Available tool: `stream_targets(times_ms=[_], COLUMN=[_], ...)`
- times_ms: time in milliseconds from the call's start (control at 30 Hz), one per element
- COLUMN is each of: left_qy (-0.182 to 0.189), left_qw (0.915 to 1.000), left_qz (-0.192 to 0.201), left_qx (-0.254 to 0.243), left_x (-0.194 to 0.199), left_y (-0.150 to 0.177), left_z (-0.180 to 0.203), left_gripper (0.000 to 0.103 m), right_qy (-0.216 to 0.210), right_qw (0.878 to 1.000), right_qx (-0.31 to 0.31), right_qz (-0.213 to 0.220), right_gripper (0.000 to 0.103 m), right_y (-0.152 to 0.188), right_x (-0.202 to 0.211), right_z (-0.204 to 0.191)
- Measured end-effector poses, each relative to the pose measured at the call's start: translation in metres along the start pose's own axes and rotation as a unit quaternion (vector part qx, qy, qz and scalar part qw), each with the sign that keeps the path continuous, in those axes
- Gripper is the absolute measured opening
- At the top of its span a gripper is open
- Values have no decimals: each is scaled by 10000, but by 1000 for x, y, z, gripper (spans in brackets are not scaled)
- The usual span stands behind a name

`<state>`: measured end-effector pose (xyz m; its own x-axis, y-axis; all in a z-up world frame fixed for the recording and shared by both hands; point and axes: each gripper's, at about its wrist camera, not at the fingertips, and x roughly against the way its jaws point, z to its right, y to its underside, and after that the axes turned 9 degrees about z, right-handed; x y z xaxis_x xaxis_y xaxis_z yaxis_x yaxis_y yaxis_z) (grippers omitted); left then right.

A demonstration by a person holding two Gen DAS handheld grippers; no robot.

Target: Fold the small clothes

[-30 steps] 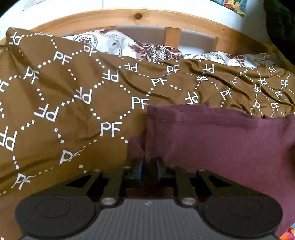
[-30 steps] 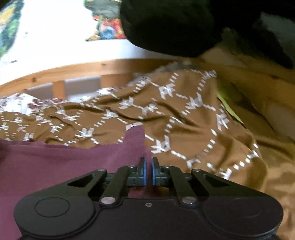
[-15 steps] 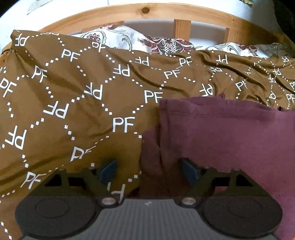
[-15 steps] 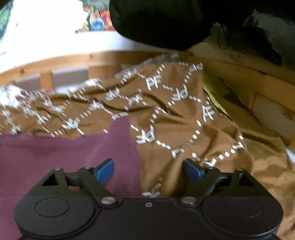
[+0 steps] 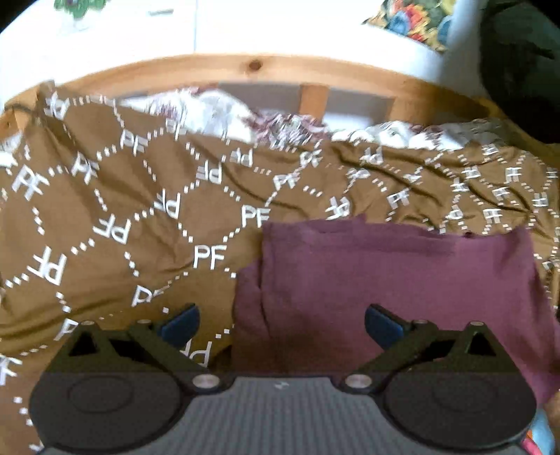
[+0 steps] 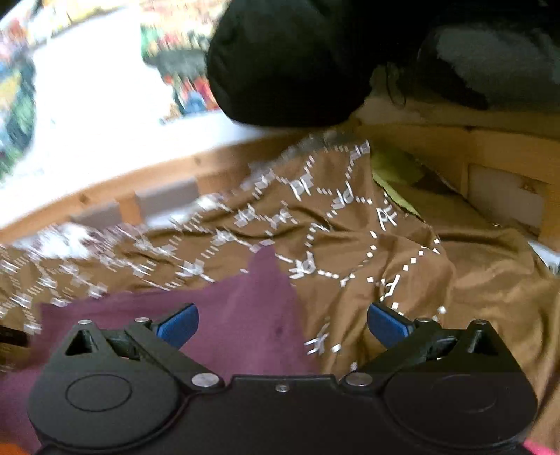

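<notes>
Maroon garment (image 5: 395, 280) lies folded flat on bedspread (image 5: 115, 217).

Pine slatted bed frame (image 5: 252, 70), brown "PF" bedspread (image 5: 115, 224), white wall (image 5: 280, 24) behind.

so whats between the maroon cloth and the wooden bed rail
In the left wrist view, the brown PF-print blanket and a floral sheet lie between the maroon cloth and wooden rail.
</notes>
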<state>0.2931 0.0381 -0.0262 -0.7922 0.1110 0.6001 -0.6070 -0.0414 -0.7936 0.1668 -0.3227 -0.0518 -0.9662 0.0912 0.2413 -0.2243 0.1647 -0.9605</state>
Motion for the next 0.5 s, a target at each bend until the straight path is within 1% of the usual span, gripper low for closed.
stream_targets(times_ms=[100,167,200,300,367,500], left_qy=[90,34,-27,-131,-80,125], left_qw=[9997,9997,9999,9994,9984,9968], left_qz=[222,230,143,-317,-560,-764], left_qx=[-16,-23,-46,-94,-54,218], left_x=[28,41,44,49,53,66], left_y=[1,6,9,23,34,55], left_z=[5,8,9,14,15,7], left_gripper=[102,102,102,102,102,102], right_qy=[-225,-268,-277,-304,-325,-289], right_qw=[9995,9990,9988,9986,9983,9982], right_qx=[106,248,274,201,174,195], right_qz=[190,273,305,389,445,496], right_gripper=[102,102,102,102,102,103], right_y=[-1,-1,-1,1,1,4], right_x=[29,44,51,70,79,91], right_z=[-7,-13,-16,-21,-24,-29])
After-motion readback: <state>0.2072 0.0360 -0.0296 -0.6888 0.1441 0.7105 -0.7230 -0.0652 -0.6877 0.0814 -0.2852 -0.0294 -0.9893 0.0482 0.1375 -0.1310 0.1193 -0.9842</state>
